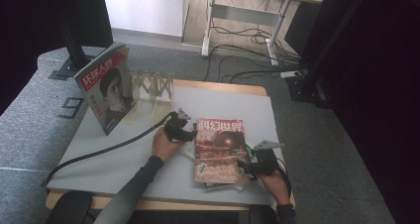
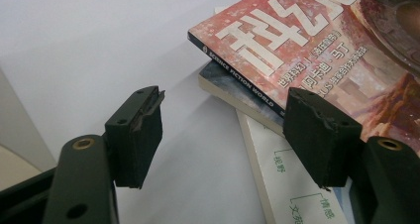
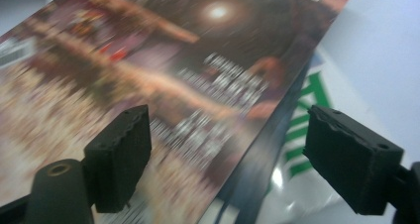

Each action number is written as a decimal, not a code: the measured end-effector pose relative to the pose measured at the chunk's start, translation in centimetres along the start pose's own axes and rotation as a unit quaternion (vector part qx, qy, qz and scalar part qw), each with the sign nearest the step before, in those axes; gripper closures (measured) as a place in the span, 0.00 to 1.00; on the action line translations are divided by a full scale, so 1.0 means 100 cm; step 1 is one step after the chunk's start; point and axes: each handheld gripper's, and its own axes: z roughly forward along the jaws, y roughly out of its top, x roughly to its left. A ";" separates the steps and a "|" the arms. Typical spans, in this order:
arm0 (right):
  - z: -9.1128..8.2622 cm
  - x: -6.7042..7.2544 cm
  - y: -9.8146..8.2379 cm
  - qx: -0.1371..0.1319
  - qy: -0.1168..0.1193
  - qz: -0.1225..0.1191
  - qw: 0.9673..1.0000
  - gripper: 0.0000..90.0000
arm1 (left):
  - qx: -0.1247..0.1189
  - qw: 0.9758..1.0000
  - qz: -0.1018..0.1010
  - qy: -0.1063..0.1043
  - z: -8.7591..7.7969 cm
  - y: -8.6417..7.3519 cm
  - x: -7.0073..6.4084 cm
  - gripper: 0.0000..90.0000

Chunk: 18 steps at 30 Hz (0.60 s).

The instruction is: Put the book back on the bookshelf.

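From my remote station, I see a red magazine (image 1: 219, 149) lying topmost on a small stack of books (image 1: 220, 184) at the near-centre of the white table (image 1: 119, 159). My left gripper (image 1: 185, 132) sits at the magazine's 9 o'clock edge, near its top corner; in the left gripper view its jaws stand apart, one over bare tabletop, the other just beside the spine, nothing pinched between them. My right gripper (image 1: 247, 163) rests at the magazine's 4 o'clock corner. In the right gripper view its jaws straddle the cover's (image 3: 163, 85) edge and gape wide, pads clear of the paper as far as I can judge through the blur. A white book (image 2: 282, 184) with green print pokes out beneath the stack. At the table's 11 o'clock, a second magazine (image 1: 106, 85) stands upright against a wooden rack (image 1: 153, 85), well apart from both hands. A black cable (image 1: 99, 152) trails from the left gripper toward 8 o'clock.
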 end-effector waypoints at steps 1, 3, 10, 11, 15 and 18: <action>0.003 -0.002 0.002 -0.002 -0.003 0.002 1.000 0.17 | -0.002 1.000 -0.001 -0.003 0.000 0.000 0.000 0.35; 0.007 -0.005 0.005 0.000 -0.004 0.004 1.000 0.17 | -0.006 1.000 -0.002 -0.006 -0.001 0.002 0.000 0.35; 0.012 -0.007 0.013 -0.004 -0.006 0.001 1.000 0.16 | -0.007 1.000 -0.005 -0.002 0.002 0.002 0.001 0.34; 0.012 -0.008 0.014 -0.003 -0.006 0.001 1.000 0.16 | -0.009 1.000 -0.006 -0.003 0.003 0.002 0.001 0.34; 0.014 -0.013 0.016 -0.005 -0.009 0.009 1.000 0.15 | -0.013 1.000 -0.010 -0.005 0.007 0.004 -0.001 0.34; 0.017 -0.018 0.018 -0.003 -0.011 0.018 1.000 0.14 | -0.013 1.000 -0.011 -0.006 0.010 0.006 -0.002 0.34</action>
